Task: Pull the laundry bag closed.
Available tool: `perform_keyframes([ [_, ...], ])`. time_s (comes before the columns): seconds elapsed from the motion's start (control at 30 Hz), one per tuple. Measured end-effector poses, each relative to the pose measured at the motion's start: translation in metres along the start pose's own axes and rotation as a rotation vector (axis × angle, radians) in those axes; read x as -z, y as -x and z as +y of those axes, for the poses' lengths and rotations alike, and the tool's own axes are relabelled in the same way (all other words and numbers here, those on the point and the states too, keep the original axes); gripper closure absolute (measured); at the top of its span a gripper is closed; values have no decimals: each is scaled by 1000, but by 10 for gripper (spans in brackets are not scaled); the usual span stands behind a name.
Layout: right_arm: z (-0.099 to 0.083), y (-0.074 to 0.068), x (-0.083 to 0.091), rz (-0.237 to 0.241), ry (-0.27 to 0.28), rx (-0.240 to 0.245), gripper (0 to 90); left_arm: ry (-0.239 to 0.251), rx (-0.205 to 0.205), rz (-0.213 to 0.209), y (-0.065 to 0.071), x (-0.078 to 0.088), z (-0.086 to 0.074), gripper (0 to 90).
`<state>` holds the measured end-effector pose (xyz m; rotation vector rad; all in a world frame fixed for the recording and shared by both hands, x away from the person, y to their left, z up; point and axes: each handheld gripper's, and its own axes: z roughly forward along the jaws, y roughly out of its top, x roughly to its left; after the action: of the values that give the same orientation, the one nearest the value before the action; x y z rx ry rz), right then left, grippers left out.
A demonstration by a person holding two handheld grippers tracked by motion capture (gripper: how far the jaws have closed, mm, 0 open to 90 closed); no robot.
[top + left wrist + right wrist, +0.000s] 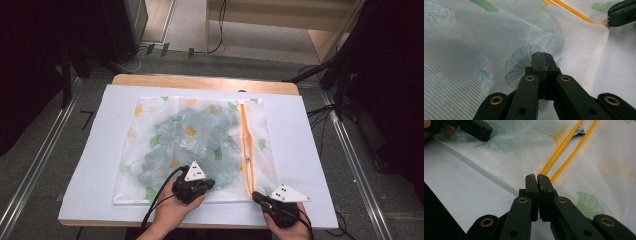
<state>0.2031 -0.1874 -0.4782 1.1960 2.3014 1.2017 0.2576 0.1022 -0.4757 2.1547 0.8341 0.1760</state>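
A white mesh bag printed with green and yellow leaves lies flat on the table, with a pale blue garment inside. An orange zipper runs down the bag's right side and stands open. My left gripper rests on the bag's near edge, jaws shut against the mesh; whether mesh is pinched between them is unclear. At the zipper's near end my right gripper is shut on the bag's edge, and the mesh rises toward that gripper.
A white sheet covers the wooden table, with bare margins around the bag. Cables trail from both grippers off the near edge. Metal rails and dark stands flank the table on the floor.
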Motion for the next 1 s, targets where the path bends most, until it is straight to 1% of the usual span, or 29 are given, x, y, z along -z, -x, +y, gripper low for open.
perform_keyframes([
  [0.03, 1, 0, 1, -8, 0, 1, 900, 6, 2, 2, 1, 0, 0, 900],
  [0.1, 1, 0, 1, -5, 3, -2, 900, 12, -2, 1, 1, 0, 0, 900],
  [0.13, 2, 1, 3, -1, 5, -6, 900, 21, -19, 10, 3, 2, 0, 900],
  [0.17, 2, 2, 3, 6, 8, -12, 900, 32, -26, 14, 4, 2, 1, 900],
  [0.23, 2, 3, 3, 11, 6, -12, 900, 34, -30, 14, 5, 4, 1, 900],
  [0.3, 2, 3, 3, 10, 3, -11, 900, 47, -11, -14, 8, 4, 3, 900],
  [0.37, 2, 2, 3, 7, 2, -11, 900, 51, -11, -21, 10, 3, 4, 900],
  [0.4, 2, 2, 3, 5, 1, -5, 900, 55, -5, -41, 13, 2, 5, 900],
  [0.47, 2, 1, 2, 2, -2, 3, 900, 57, 4, -60, 17, 0, 7, 900],
  [0.5, 2, 0, 1, 4, -7, 4, 900, 60, 5, -86, 25, -3, 11, 900],
  [0.53, 2, 0, 1, 4, -7, 4, 900, 60, 5, -86, 25, -3, 11, 900],
  [0.57, 3, -1, 1, 4, -14, 3, 900, 58, -5, -91, 30, -6, 13, 900],
  [0.6, 3, -1, 0, 5, -14, 11, 900, 40, -17, -107, 36, -12, 13, 900],
  [0.63, 3, -2, 0, 2, -15, 22, 900, 22, -23, -111, 38, -15, 12, 900],
  [0.67, 3, -2, 0, 2, -15, 22, 900, 22, -23, -111, 38, -15, 12, 900],
  [0.7, 3, -3, 0, 8, -15, 24, 900, -8, -35, -95, 40, -21, 11, 900],
  [0.73, 3, -3, 0, 8, -15, 24, 900, -8, -35, -95, 40, -21, 11, 900],
  [0.77, 3, -3, 0, 9, -17, 26, 900, -9, -38, -96, 40, -21, 11, 900],
  [0.8, 3, -2, 0, 12, -17, 25, 900, -33, -36, -111, 41, -23, 11, 900],
  [0.83, 3, -2, -1, 12, -23, 23, 900, -41, -43, -109, 43, -23, 11, 900],
  [0.87, 4, -2, -1, 17, -24, 22, 900, -27, -62, -101, 45, -23, 11, 900],
  [0.9, 4, -2, -1, 17, -24, 22, 900, -27, -62, -101, 45, -23, 11, 900],
  [0.93, 4, -2, -2, 16, -27, 25, 900, -30, -55, -110, 46, -23, 12, 900],
  [0.97, 4, -2, -2, 16, -27, 25, 900, -34, -57, -115, 47, -24, 12, 900],
  [1.0, 5, -2, -2, 13, -31, 32, 900, -39, -62, -111, 49, -25, 11, 900],
])
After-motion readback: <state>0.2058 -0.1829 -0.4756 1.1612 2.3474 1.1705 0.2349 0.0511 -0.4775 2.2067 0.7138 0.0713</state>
